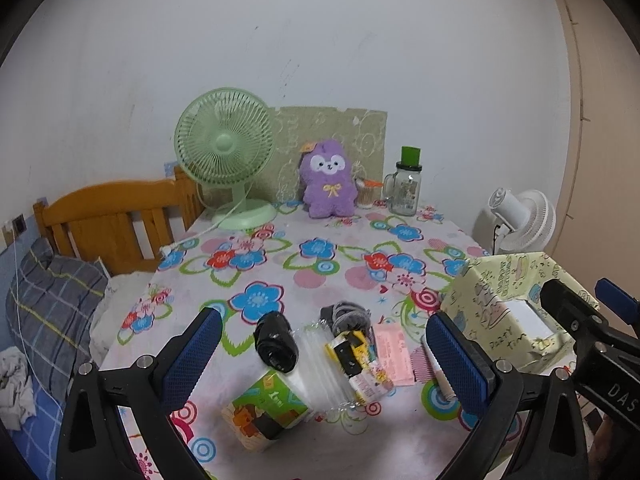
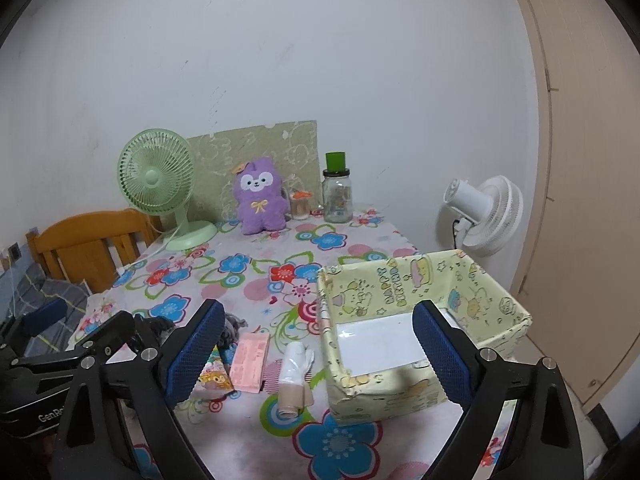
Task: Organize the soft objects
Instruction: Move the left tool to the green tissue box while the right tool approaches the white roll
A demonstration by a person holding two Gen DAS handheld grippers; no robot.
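Blue-padded left gripper point(image 1: 320, 354): jaws spread wide, holding nothing, hovering over the clutter.
Black roll point(image 1: 276, 343): lies between the left fingers, nearer the left one, long axis running away from the camera.
Clear plastic pack point(image 1: 326, 368): just right of the roll, touching the tissue pack point(image 1: 266, 408) in front.
Pink packet point(image 2: 250, 362): flat, between both tools.
White bag roll point(image 2: 294, 372): closest to the right tool, long axis front to back, just left of the box.
Yellow box point(image 2: 480, 280): open-topped, on the right.
Right gripper point(image 2: 318, 356): wide apart, empty, straddling the box's near left corner.

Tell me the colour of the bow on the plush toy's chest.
Yellow, on the purple plush toy; clearest in the left wrist view.
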